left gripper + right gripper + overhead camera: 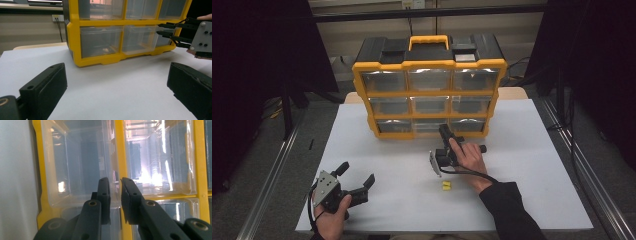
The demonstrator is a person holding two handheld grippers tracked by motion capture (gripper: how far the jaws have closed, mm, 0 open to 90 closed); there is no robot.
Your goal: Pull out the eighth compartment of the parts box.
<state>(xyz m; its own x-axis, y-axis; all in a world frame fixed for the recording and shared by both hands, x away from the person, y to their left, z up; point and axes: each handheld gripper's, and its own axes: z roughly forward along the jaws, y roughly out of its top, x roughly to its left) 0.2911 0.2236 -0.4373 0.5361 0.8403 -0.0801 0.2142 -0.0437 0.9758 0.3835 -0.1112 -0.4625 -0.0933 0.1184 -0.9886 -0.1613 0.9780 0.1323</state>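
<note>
A yellow and black organiser (pixel 430 64) with three rows of clear drawers stands at the back of the white table (pixel 532 165). My right gripper (pixel 444 130) is rolled on its side, with its tips at the upper lip of a bottom-row drawer (pixel 75 170), near the divider between the middle and right columns. Its jaws (pixel 115 182) stand almost together, one above the other, and appear to clamp that lip. This gripper is also seen from the side (pixel 162 29). My left gripper (pixel 358 174) rests low near the front left, open with nothing between its fingers (pixel 45 85).
A small yellow piece (pixel 446 186) lies on the table just in front of the right hand. A small pale item (pixel 106 50) sits inside the bottom-left drawer. A person's dark sleeve (pixel 509 210) comes in from the bottom right. Dark curtains and rails flank the table.
</note>
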